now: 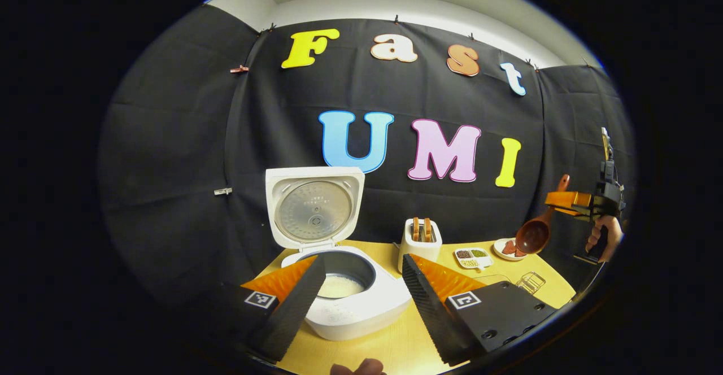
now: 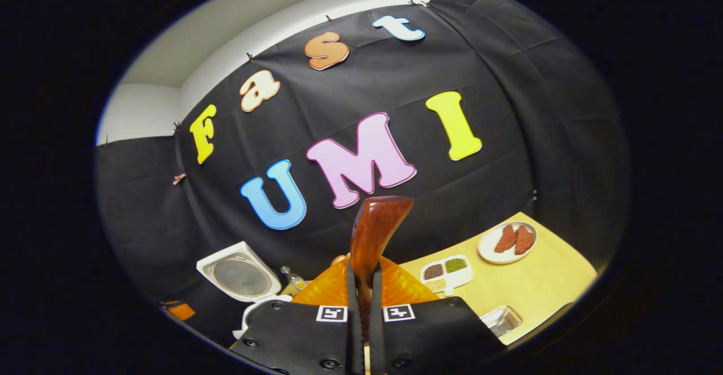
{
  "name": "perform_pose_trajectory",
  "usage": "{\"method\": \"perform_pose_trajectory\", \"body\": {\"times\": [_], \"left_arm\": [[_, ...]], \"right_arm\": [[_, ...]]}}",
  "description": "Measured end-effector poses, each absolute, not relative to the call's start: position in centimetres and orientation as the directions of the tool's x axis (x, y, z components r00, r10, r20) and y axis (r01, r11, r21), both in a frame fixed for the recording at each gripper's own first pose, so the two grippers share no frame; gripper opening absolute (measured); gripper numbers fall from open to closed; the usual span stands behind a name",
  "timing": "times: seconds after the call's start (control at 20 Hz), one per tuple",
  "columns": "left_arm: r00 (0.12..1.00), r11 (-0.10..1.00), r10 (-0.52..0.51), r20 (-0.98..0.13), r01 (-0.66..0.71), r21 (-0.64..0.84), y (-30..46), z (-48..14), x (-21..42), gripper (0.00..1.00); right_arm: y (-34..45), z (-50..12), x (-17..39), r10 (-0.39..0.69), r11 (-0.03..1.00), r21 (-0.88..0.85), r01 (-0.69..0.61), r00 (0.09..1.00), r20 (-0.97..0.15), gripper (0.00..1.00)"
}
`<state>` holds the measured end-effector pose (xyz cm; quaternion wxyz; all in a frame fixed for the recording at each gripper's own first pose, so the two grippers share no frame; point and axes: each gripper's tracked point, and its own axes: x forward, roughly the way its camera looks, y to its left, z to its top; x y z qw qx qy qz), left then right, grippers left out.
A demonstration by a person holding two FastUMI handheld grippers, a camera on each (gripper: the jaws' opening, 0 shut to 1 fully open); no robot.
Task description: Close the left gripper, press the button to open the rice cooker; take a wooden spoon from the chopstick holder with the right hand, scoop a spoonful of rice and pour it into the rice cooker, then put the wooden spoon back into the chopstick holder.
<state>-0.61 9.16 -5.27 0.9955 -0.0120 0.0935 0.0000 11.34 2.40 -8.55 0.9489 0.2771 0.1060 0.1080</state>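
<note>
We see the rice cooker on the table with its lid raised, pale contents in the pot, perhaps rice. Our left gripper hangs before it, fingers spread apart. Our right gripper is clamped on the wooden spoon, held aloft above the plate.

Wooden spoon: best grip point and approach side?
Grip the wooden spoon on its narrow handle, near the top end, as the right gripper does now. Come from the handle's side, fingers across it. The round bowl hangs low and is too wide; a high grip leaves it free to scoop.
</note>
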Motion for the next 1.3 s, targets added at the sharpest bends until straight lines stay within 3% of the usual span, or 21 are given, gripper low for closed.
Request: {"method": "perform_pose_trajectory", "body": {"times": [0.45,0.75,1.05,1.25,1.3], "left_arm": [[0.977,0.999,0.032,-0.209,-0.037,-0.018,4.1,-4.4,-0.5,0.95],[0.971,0.996,0.082,-0.223,-0.085,-0.001,2.9,-3.9,-1.1,0.95],[0.968,0.995,0.103,-0.230,-0.102,0.013,2.6,-3.5,-1.7,0.94],[0.971,0.996,0.091,-0.223,-0.090,0.014,2.6,-3.3,-1.7,0.94],[0.971,0.996,0.086,-0.222,-0.085,0.012,2.6,-3.3,-1.6,0.94]], "right_arm": [[-6.0,-20.9,12.3,0.194,0.937,0.341,-0.075,0.924,-0.330,0.09],[-6.7,-28.6,12.7,0.217,0.937,0.345,-0.061,0.875,-0.433,0.09],[-5.9,-32.5,11.3,0.244,0.907,0.421,-0.011,0.828,-0.505,0.09],[-6.8,-34.1,11.4,0.227,0.881,0.469,0.058,0.819,-0.528,0.17],[-7.2,-34.3,11.1,0.211,0.880,0.469,0.080,0.818,-0.536,0.27]]}}
